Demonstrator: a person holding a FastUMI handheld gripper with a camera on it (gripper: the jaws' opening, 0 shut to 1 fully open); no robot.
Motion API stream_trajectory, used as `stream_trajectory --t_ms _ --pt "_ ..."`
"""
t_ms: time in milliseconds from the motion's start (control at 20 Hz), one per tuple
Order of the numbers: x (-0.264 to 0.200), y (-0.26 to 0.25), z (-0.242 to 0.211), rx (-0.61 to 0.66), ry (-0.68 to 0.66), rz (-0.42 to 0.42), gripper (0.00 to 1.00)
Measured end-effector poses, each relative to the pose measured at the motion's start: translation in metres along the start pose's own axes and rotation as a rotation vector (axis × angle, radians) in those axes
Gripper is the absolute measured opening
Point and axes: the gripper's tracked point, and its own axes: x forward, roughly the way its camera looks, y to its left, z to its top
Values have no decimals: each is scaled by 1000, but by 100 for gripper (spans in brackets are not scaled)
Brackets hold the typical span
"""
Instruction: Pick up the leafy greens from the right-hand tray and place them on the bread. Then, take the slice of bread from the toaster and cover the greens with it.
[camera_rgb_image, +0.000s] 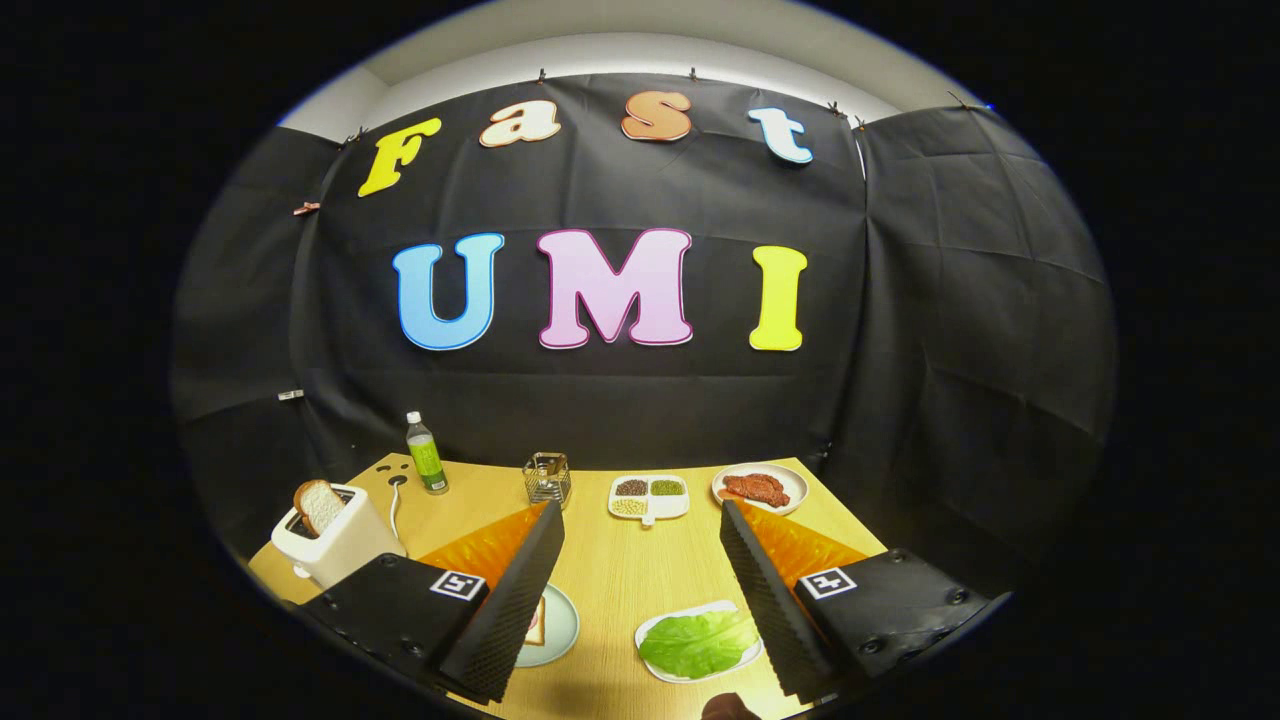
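Observation:
The leafy greens (697, 643) lie on a white tray (655, 629) just inside the right finger, low on the wooden table. A slice of bread (538, 621) rests on a pale plate (562, 626), mostly hidden behind the left finger (520, 590). Another bread slice (319, 506) sticks up out of the white toaster (338, 545) beyond the left finger. My gripper (642, 520) hangs above the table, open, with nothing between its fingers.
At the back of the table (610, 570) stand a green bottle (426, 454), a glass holder (547, 478), a white divided dish of beans (648, 496) and a plate of meat (759, 489). The toaster's cord (396, 505) runs to the back left.

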Motion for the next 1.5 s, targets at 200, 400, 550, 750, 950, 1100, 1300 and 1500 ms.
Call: stream_trajectory --t_ms 200,400,550,750,950,1100,1300,1500 --pt "0 1 -3 7 6 10 98" --pt "1 1 -6 8 14 14 98" --pt "4 -1 -9 5 23 18 98" --pt "11 -7 -24 11 71 22 98" --pt "17 -16 -54 -7 145 31 98" --pt "17 -24 -91 -12 243 43 98" --pt "22 -37 -142 -27 361 54 98" --pt "35 -50 -184 -33 457 69 98"
